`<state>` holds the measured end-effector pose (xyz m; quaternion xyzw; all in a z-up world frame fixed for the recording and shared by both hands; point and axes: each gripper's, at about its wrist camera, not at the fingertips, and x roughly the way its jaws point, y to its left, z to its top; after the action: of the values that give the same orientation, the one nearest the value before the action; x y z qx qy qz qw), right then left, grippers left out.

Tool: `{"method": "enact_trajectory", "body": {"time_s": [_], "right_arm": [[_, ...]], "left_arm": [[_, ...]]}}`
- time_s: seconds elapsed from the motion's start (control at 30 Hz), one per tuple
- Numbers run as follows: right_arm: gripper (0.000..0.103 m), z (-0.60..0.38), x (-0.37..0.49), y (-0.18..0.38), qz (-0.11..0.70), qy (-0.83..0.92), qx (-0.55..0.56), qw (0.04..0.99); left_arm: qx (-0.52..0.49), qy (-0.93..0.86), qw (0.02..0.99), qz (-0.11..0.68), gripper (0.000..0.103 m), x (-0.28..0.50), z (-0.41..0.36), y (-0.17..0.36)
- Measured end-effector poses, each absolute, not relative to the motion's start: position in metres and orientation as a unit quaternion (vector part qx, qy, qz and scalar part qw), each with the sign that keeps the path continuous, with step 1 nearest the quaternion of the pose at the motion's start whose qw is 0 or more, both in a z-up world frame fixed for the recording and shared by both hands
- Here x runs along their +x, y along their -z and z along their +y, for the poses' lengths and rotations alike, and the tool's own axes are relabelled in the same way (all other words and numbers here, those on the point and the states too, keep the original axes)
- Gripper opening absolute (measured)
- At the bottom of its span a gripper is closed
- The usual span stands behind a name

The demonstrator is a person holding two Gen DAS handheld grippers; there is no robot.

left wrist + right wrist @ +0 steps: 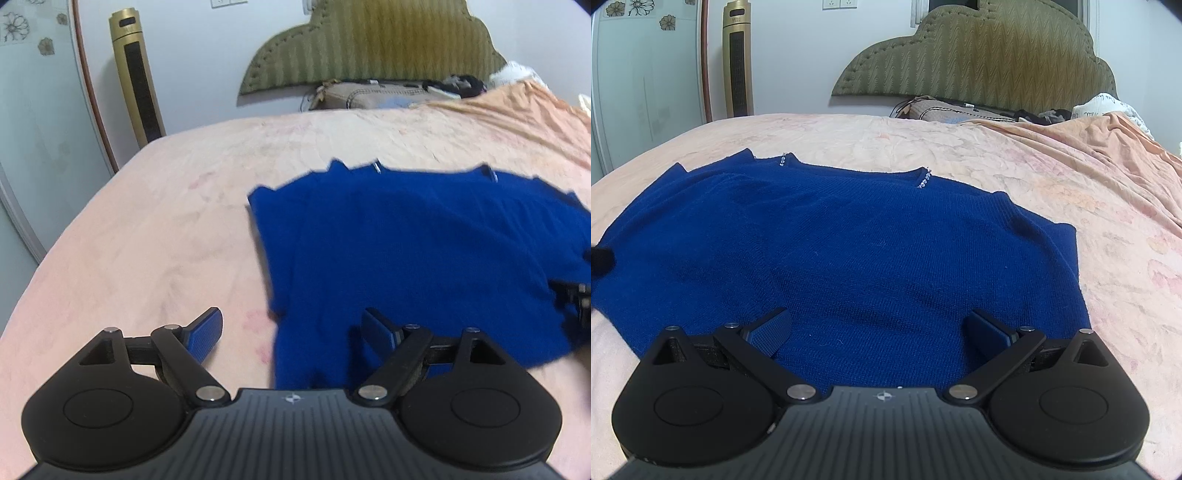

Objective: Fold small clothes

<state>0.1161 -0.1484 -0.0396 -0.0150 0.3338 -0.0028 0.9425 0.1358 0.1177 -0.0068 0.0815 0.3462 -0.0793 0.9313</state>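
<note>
A royal-blue knit sweater [831,251] lies flat on the pink bedsheet [1071,206], neckline with small beads toward the headboard, sleeves folded inward. It also shows in the left wrist view [424,251], right of centre. My left gripper [293,328] is open and empty, low over the sweater's near left corner, one finger over bare sheet. My right gripper [879,328] is open and empty, low over the sweater's near hem. A dark part of the right gripper [576,302] shows at the right edge of the left wrist view.
A green padded headboard [979,59] stands at the back with pillows and dark clutter [1045,114] below it. A rumpled orange blanket [1089,147] lies at the far right. A gold tower fan [737,59] and a wardrobe door [639,74] stand left of the bed.
</note>
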Motion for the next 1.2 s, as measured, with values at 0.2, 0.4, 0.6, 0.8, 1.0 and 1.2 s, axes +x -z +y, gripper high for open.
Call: {"method": "enact_trajectory", "body": {"time_s": [0.2,0.4,0.6,0.8,1.0,1.2], "right_arm": [[0.103,-0.148,0.116,0.040,0.334,0.003,-0.015,0.943],[0.103,-0.149,0.116,0.039,0.334,0.002,-0.012,0.943],[0.102,-0.149,0.116,0.037,0.332,0.001,-0.008,0.943],[0.102,-0.149,0.115,0.037,0.332,0.002,-0.009,0.943],[0.102,-0.147,0.115,0.037,0.332,0.006,-0.015,0.943],[0.103,-0.149,0.116,0.037,0.333,0.004,-0.012,0.943]], "left_arm": [[0.033,0.064,0.931,0.358,0.083,0.166,0.124,-0.005],[0.019,0.064,0.931,0.359,0.083,0.186,0.097,-0.006],[0.042,0.057,0.931,0.359,0.083,0.191,0.074,0.023],[0.004,0.036,0.943,0.330,0.103,0.186,0.087,0.045],[-0.008,0.035,0.944,0.329,0.103,0.185,0.089,0.045],[-0.019,0.039,0.944,0.327,0.103,0.184,0.093,0.045]]}}
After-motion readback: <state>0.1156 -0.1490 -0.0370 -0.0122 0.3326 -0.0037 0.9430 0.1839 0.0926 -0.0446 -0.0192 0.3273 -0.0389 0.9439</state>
